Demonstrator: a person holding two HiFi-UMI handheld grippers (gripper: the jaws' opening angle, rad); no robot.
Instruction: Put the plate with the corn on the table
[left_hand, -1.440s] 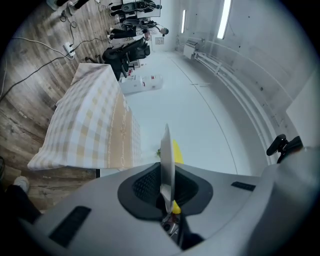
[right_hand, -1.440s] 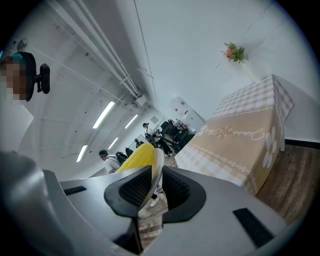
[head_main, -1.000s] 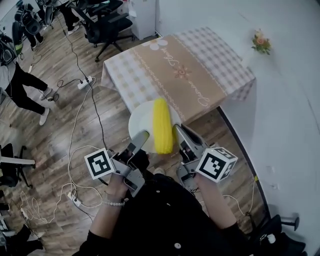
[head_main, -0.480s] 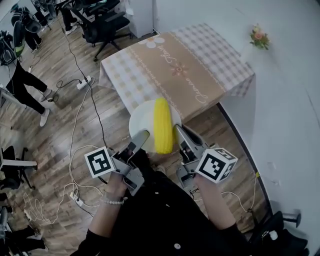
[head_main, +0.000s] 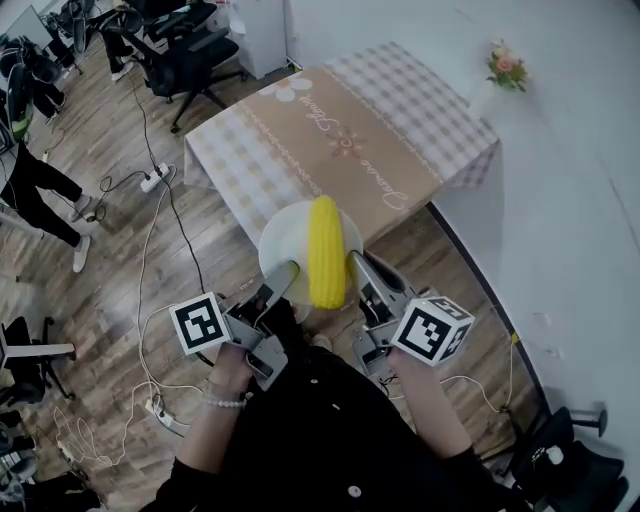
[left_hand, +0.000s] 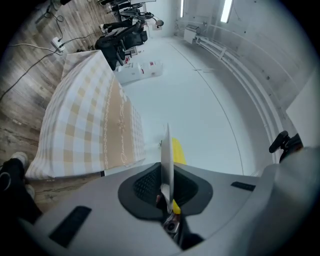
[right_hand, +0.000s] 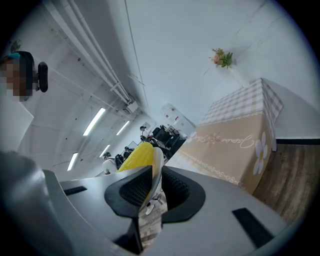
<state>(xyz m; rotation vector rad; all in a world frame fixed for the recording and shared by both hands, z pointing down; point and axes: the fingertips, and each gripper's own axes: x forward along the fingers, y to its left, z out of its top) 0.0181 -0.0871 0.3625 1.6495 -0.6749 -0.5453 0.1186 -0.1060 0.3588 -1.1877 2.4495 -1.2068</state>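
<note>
- Plate (head_main: 283, 238) with corn (head_main: 324, 250) hangs between both sets of fingers, with the table (head_main: 400, 130) ahead of the fingertips.
- Left gripper (head_main: 286, 272) fingers pinch one rim.
- Right gripper (head_main: 354, 262) fingers, just closing further, pinch the opposite rim.

**Lettering: one item, not legible**
Pale cursive script (right_hand: 247, 142) along the tan band of the desk cloth (head_main: 300, 150); the words cannot be made out in any view. Black-and-white square markers, with no letters or numbers, on the left cube (head_main: 200, 325) and right cube (head_main: 432, 330).
</note>
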